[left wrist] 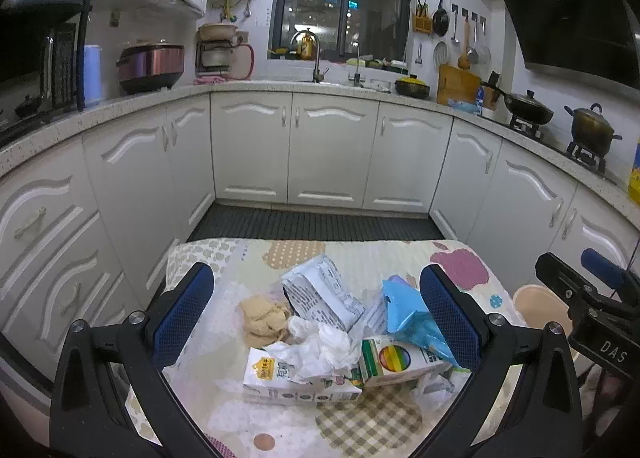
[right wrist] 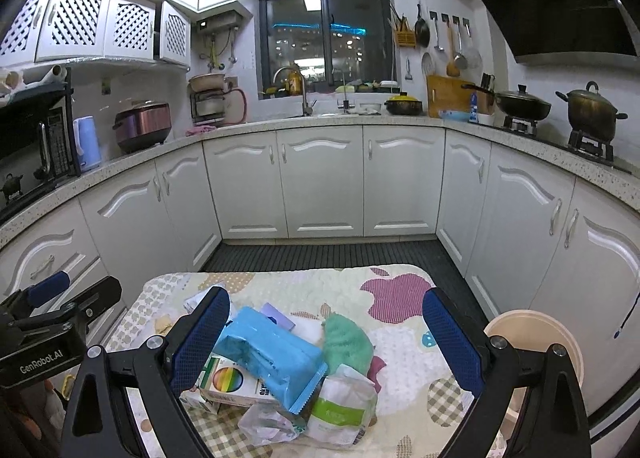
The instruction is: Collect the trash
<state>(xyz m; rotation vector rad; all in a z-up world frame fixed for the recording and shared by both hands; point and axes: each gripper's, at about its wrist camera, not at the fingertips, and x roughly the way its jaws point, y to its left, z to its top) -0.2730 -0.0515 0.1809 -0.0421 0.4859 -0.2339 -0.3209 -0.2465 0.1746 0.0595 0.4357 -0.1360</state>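
A heap of trash lies on the patterned tablecloth (left wrist: 360, 418): a white milk carton (left wrist: 276, 378), a small box with a rainbow circle (left wrist: 396, 360), a blue plastic wrapper (left wrist: 416, 318), a grey printed bag (left wrist: 320, 294), crumpled white plastic (left wrist: 320, 350) and a tan paper wad (left wrist: 264, 318). My left gripper (left wrist: 316, 318) is open above the heap, empty. My right gripper (right wrist: 326, 338) is open over the blue wrapper (right wrist: 272, 354), the rainbow box (right wrist: 232, 380), a green cloth (right wrist: 346, 342) and a white-green packet (right wrist: 344, 402). It holds nothing.
A beige round bin (right wrist: 536, 342) stands to the right of the table; it also shows in the left wrist view (left wrist: 540, 306). White kitchen cabinets (left wrist: 332, 146) and a dark floor mat (left wrist: 316, 222) lie beyond. Pots sit on the stove (right wrist: 592, 114) at right.
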